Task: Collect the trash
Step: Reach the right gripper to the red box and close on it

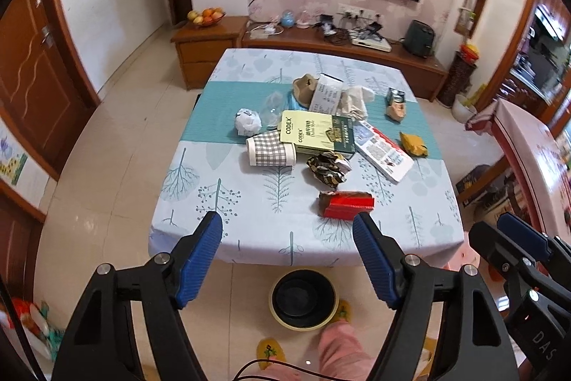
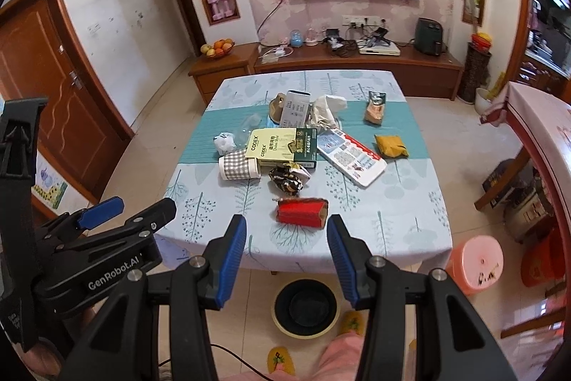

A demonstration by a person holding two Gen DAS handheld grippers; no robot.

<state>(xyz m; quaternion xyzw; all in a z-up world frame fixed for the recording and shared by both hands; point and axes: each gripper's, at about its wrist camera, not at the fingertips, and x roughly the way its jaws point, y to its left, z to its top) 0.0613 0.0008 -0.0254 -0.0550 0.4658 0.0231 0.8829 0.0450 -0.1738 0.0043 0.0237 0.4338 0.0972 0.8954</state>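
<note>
Trash lies on a table with a tree-print cloth (image 1: 214, 174). Nearest the front edge is a red box (image 1: 346, 204) (image 2: 301, 211). Behind it are a crumpled dark wrapper (image 1: 326, 168), a checked paper cup (image 1: 271, 149) on its side, a yellow-green CODEX box (image 1: 317, 133), a white paper ball (image 1: 247, 121), a flat white-and-red package (image 1: 383, 149) and a yellow packet (image 1: 414, 144). A black bin with a yellow rim (image 1: 303, 299) (image 2: 306, 306) stands on the floor below the front edge. My left gripper (image 1: 287, 220) (image 2: 142, 206) hovers open and empty before the table. My right gripper (image 2: 286, 220) (image 1: 492, 231) is open too, short of the red box.
A pink stool (image 2: 476, 268) stands right of the table's near corner. A pink trouser leg (image 1: 339, 349) and yellow slippers (image 2: 282, 359) are beside the bin. Another covered table (image 2: 535, 131) is at the right. A wooden TV cabinet (image 2: 357, 63) runs behind, and a door (image 2: 60, 88) is at the left.
</note>
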